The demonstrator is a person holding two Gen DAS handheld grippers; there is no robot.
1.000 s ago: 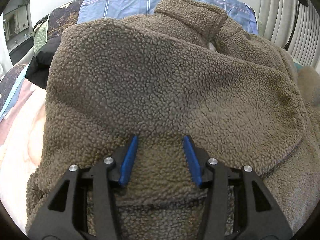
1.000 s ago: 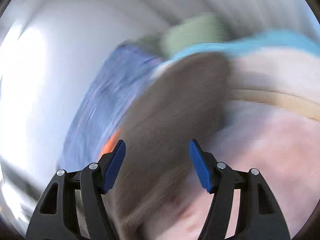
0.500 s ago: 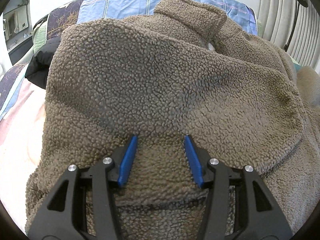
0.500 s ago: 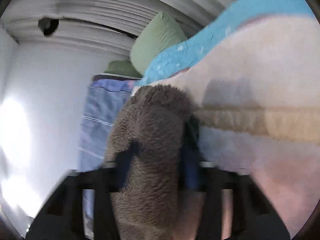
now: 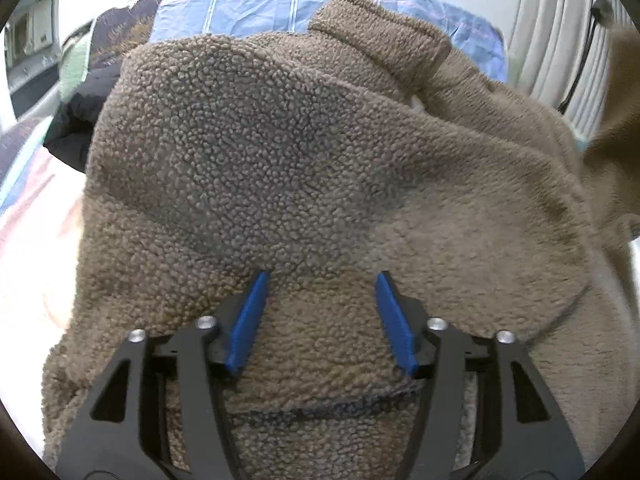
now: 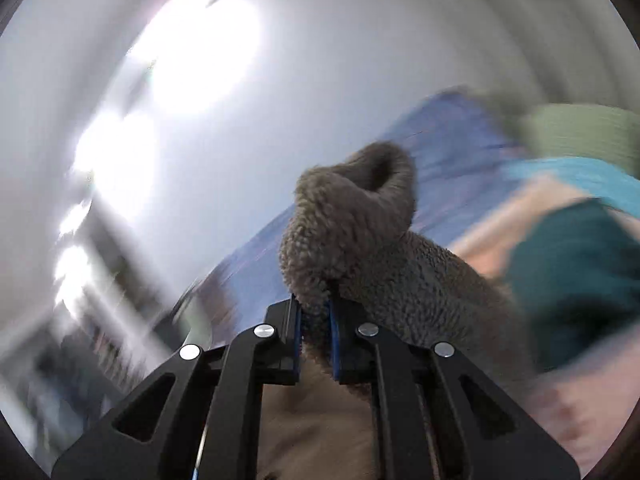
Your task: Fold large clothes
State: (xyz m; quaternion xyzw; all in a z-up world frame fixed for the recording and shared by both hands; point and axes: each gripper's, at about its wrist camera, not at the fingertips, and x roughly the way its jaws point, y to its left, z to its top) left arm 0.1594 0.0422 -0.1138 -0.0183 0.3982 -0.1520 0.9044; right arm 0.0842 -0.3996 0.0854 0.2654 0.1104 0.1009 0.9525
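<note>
Gripping the sleeve [image 6: 360, 240] in my clenched right tool [image 6: 316, 320], I face the jacket [image 5: 280, 160] at twelve o'clock beyond my released left tool [image 5: 320, 312].

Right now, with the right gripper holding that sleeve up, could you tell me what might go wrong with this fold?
1. The right gripper pinches only a thin bit of the sleeve; the bulky fleece could slip out mid-swing.
2. The left gripper is open over the fleece jacket, gripping nothing, so the body may drag and bunch.
3. The right view is motion-blurred, so a fast swing may land the sleeve crooked.
</note>
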